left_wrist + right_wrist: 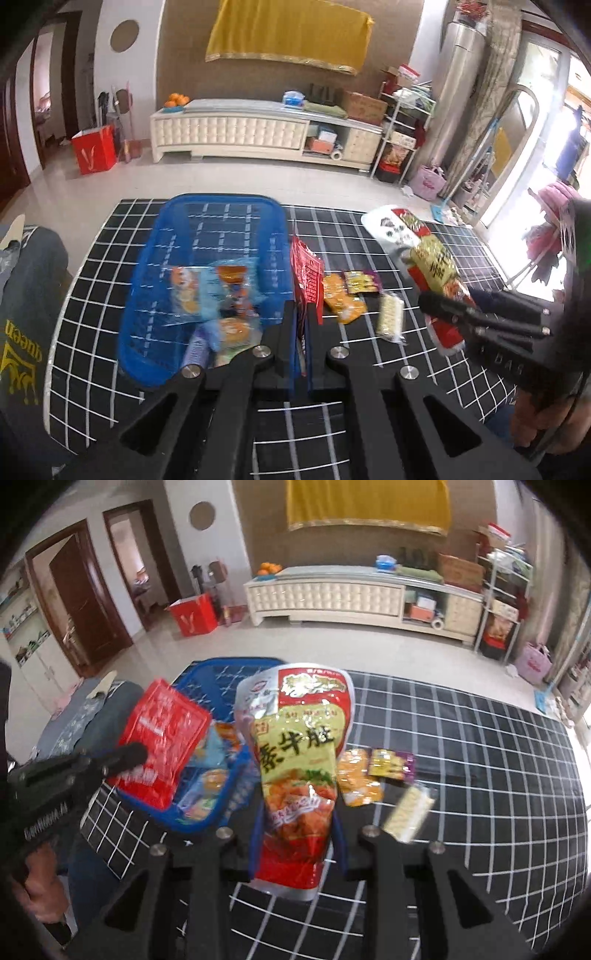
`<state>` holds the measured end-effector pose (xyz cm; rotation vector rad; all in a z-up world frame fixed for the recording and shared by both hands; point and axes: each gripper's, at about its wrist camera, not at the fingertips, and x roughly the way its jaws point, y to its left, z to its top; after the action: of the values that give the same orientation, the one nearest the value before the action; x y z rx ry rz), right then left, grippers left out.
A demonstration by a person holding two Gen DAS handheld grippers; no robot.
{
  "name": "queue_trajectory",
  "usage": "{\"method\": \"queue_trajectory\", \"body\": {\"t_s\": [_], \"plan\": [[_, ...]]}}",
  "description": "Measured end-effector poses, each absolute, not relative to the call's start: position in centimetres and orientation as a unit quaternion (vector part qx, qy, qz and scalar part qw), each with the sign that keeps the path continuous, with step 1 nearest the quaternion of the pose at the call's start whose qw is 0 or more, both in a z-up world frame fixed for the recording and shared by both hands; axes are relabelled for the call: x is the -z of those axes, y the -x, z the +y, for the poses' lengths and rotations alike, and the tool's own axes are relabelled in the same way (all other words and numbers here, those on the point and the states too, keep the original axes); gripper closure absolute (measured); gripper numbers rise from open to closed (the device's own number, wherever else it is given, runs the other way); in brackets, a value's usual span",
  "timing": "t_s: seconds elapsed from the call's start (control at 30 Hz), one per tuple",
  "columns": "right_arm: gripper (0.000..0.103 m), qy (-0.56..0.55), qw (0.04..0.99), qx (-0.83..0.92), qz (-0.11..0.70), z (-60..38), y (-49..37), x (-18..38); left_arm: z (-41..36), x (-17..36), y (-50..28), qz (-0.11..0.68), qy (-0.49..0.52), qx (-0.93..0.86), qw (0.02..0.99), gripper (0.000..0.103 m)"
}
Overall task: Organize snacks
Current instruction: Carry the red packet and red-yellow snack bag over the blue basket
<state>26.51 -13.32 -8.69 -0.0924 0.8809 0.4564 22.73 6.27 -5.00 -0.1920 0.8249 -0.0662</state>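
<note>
A blue mesh basket (221,197) (207,825) sits on the black grid tablecloth (369,406) with several snack packets inside. My left gripper (302,310) is shut on a flat red packet (306,269), lifted just right of the basket; in the right wrist view that packet (162,731) hangs over the basket's near end. My right gripper (298,834) is shut on a big red and yellow pouch (299,760), held upright above the table; the left wrist view also catches this pouch (428,258). An orange packet (356,782), a purple packet (391,764) and a pale cracker pack (408,810) lie loose on the cloth.
A denim-covered seat (26,295) stands against the table's left edge. A person's hand (40,886) grips the left tool. Beyond the table's far edge is open floor, a red bag (94,153) and a long white cabinet (229,129).
</note>
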Motion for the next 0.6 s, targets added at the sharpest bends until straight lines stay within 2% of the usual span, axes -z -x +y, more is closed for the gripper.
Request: {"method": "queue_trajectory", "body": {"t_s": [0.27,0.6], "plan": [[0.067,0.052,0.866,-0.237,0.436,-9.4,-27.2,10.0,11.2,5.7,-24.0,0.414,0.096,-0.002,0.905,0.101],[0.067,0.076,0.854,-0.246,0.452,-6.8,-27.0,11.2,14.0,9.5,-24.9,0.457,0.097,-0.007,0.884,0.100]]}}
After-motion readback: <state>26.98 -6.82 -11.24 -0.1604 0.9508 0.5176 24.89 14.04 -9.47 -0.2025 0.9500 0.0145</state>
